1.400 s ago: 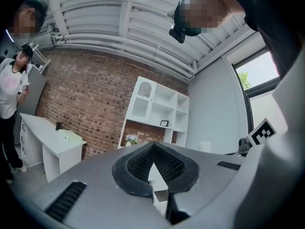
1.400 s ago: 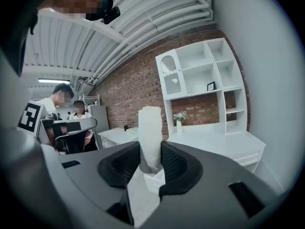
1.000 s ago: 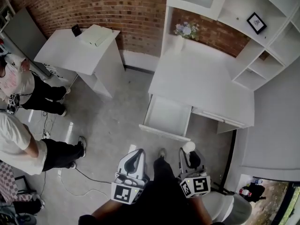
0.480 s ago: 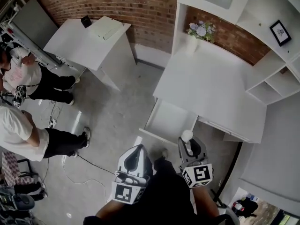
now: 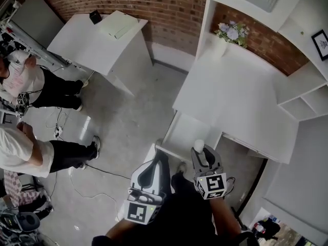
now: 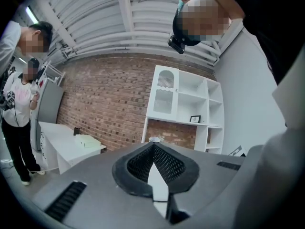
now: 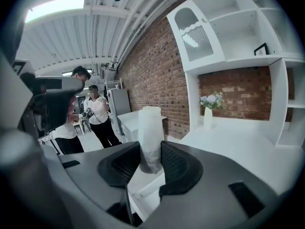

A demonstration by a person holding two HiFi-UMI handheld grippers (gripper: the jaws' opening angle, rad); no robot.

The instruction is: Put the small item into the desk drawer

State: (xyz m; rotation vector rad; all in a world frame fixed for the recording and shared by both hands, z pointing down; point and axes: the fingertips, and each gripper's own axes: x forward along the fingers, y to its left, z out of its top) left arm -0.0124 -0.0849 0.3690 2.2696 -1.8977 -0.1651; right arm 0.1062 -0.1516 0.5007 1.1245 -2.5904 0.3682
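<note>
White desk (image 5: pixel 241 94) with open drawer (image 5: pixel 190 131) stands against brick wall (image 5: pixel 154 4).

No readable text, number, brand or sign in any view.
- Left marker cube (image 5: pixel 139 212): black-and-white square code only, no characters.
- Right marker cube (image 5: pixel 215 184): same kind of code, no characters.
- Framed picture (image 5: pixel 321 37) in white shelf unit (image 5: pixel 307 81): dark figure on light ground, too small to read.
- White T-shirt (image 5: pixel 18 76) of a person standing at left: faint print, illegible.
</note>
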